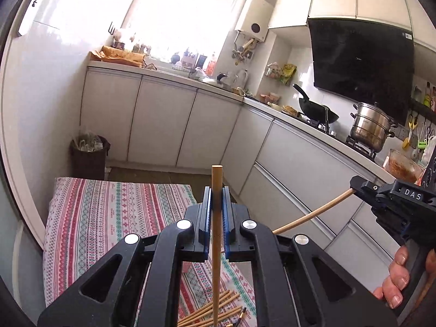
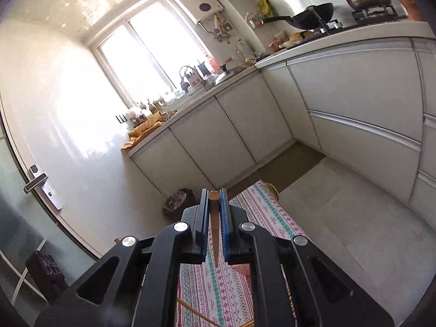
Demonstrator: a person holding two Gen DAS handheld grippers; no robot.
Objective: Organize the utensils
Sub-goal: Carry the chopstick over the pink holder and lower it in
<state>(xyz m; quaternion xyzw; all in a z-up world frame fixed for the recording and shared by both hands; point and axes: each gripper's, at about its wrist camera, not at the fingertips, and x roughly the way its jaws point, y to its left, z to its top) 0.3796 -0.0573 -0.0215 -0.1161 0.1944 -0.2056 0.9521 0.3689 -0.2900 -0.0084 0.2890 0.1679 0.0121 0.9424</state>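
My left gripper (image 1: 217, 194) is shut on a pale wooden chopstick (image 1: 217, 234) that stands upright between its blue pads, its blunt end above the fingertips. Far right in the left wrist view, my right gripper (image 1: 357, 186), held by a hand (image 1: 395, 278), is shut on a second chopstick (image 1: 313, 214) that slants down to the left. In the right wrist view that chopstick (image 2: 214, 223) sits between the right gripper's (image 2: 214, 196) pads, its tip pointing back at the camera. Several more chopsticks (image 1: 215, 310) lie on the striped tablecloth (image 1: 109, 218) below.
White kitchen cabinets (image 1: 163, 125) run along the back and right. On the stove stand a black wok (image 1: 317, 109) and a steel pot (image 1: 372, 125). A dark bin (image 1: 88, 154) stands on the floor beyond the table. A door handle (image 2: 35, 182) shows at left.
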